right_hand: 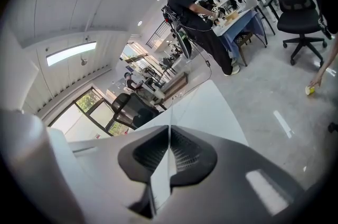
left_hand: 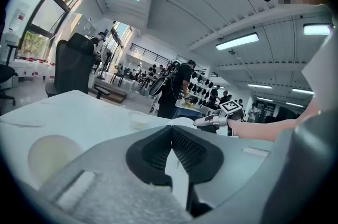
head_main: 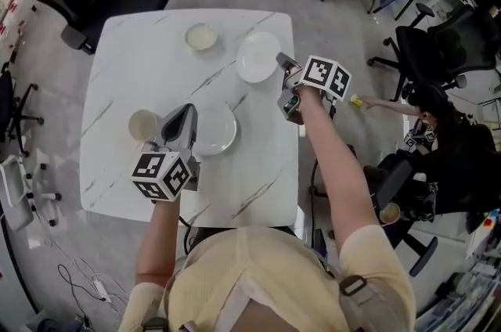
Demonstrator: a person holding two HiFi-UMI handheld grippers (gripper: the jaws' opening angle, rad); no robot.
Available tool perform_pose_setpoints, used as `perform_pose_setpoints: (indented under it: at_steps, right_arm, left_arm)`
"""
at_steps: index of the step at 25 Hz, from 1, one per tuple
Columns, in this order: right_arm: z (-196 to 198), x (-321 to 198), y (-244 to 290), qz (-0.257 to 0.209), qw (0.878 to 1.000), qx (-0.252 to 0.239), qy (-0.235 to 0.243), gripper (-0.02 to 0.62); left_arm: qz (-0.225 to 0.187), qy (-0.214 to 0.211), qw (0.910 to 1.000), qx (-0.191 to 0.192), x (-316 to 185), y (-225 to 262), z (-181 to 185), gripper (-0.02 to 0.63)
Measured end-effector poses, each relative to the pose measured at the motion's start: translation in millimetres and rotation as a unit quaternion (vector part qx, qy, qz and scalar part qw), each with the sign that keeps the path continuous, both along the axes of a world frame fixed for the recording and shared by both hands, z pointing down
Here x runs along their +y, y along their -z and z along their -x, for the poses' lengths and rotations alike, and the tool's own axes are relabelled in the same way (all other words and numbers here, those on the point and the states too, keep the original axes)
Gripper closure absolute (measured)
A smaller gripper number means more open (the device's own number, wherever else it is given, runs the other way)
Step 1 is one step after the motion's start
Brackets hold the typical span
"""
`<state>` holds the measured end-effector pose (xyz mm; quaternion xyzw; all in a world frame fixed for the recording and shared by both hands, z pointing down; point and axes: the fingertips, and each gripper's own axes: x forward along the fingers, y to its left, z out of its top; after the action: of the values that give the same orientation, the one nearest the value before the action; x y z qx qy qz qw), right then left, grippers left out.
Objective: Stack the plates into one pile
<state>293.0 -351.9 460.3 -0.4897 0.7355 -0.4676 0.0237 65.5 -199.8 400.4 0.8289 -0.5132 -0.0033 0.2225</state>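
On the white marbled table [head_main: 125, 64], toward its left side, a small beige dish [head_main: 143, 124] lay flat. Just right of it hovered the left gripper [head_main: 186, 111], its jaws pressed fully together and holding nothing, its marker cube nearest the person. Beside that gripper's right flank sat a shallow white plate [head_main: 219, 131]. It lay flat near the middle of the table, its left edge partly covered from above by the gripper's body. Farther back, a small pale bowl [head_main: 201, 36] rested alone near the far edge. To its right was a second white plate [head_main: 257, 56], close to the table's far right corner. The right gripper [head_main: 282, 61] met this plate at its right rim, jaws drawn in on that rim with only a sliver of gap between the pads. None of the four pieces touched another. Off the table's right edge, a seated person's arm [head_main: 383, 105] stretched toward a small yellow thing [head_main: 356, 100] on the floor.
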Motion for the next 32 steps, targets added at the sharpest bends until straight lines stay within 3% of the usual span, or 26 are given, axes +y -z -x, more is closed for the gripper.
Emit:
perform_pose_setpoints:
  at_steps: [9,21,32]
  right_arm:
    - [17,22,30,-0.033,0.999,-0.009,0.014,0.579]
    - [75,90,53,-0.052,0.994,-0.039,0.084,0.578]
    - [104,127,47,-0.028,0.99,-0.066,0.124,0.578]
  left_arm:
    - [0.0,0.008,1.0,-0.002,17,4,24,0.606]
    - [0.01,0.02,0.9997,0.0,48,-8,55,0.606]
    - [0.018,0.032,0.9993,-0.003,54,-9,58,0.606]
